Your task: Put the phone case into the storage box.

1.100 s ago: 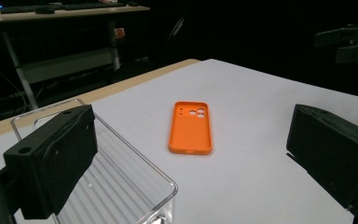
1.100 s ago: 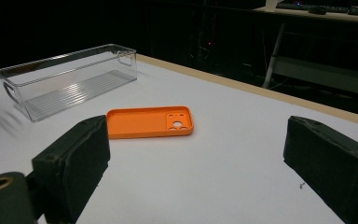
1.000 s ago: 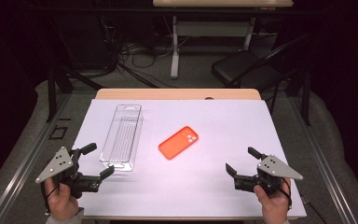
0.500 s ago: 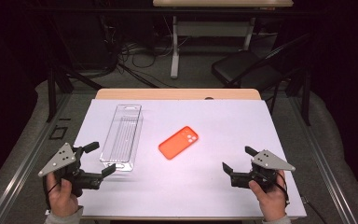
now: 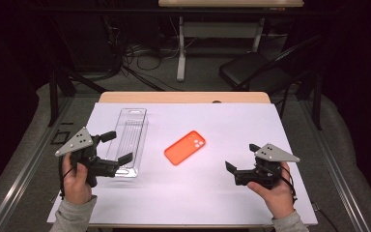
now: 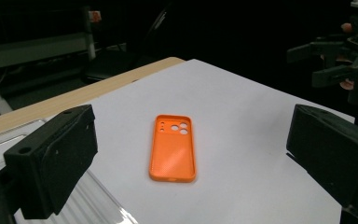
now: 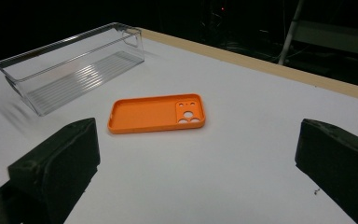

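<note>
Two open grippers face an orange phone case lying on a white table.

At the left of the high view, the left gripper [image 5: 117, 148] is held over the near end of a clear plastic tray [image 5: 131, 129], its jaws spread wide with nothing between them. The tray stands lengthwise on the white table top [image 5: 232, 125], empty. Just right of it, near the middle of the table, the orange phone case [image 5: 185, 147] lies flat with its hollow side up and its camera holes at the far end, apart from both grippers. Farther right, the right gripper [image 5: 241, 157] points toward the case; its jaws have just been opening and stand wide apart, holding nothing.
</note>
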A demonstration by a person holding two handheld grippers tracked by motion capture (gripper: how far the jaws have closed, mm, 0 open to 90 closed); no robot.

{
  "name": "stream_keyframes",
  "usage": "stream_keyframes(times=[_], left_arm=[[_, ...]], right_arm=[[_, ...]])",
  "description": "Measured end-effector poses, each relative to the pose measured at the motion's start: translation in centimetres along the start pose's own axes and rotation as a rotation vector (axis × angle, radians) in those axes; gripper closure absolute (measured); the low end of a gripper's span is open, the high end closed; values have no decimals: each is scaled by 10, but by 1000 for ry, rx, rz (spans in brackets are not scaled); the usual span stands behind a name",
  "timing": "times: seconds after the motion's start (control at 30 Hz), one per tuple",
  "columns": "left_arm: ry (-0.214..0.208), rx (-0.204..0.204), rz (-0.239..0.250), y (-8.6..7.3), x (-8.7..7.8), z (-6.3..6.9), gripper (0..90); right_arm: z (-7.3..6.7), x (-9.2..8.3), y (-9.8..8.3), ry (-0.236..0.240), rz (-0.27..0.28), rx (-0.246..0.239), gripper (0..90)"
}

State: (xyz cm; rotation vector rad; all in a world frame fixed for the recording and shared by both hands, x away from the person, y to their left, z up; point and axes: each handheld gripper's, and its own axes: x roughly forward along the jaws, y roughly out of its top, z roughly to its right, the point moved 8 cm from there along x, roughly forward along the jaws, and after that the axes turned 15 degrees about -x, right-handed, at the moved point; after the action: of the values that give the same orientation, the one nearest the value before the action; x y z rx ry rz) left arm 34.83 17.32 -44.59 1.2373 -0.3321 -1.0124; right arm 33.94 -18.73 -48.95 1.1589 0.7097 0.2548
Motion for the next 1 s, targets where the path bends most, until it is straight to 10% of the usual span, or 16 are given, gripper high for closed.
stream_keyframes(times=[0.63, 1.0], left_arm=[[1, -63, -55, 14, 30, -10, 2], [82, -108, -87, 22, 52, -27, 2]], right_arm=[[6, 24, 15, 47, -82, 43, 0], [5, 50, 29, 70, -136, 23, 0]])
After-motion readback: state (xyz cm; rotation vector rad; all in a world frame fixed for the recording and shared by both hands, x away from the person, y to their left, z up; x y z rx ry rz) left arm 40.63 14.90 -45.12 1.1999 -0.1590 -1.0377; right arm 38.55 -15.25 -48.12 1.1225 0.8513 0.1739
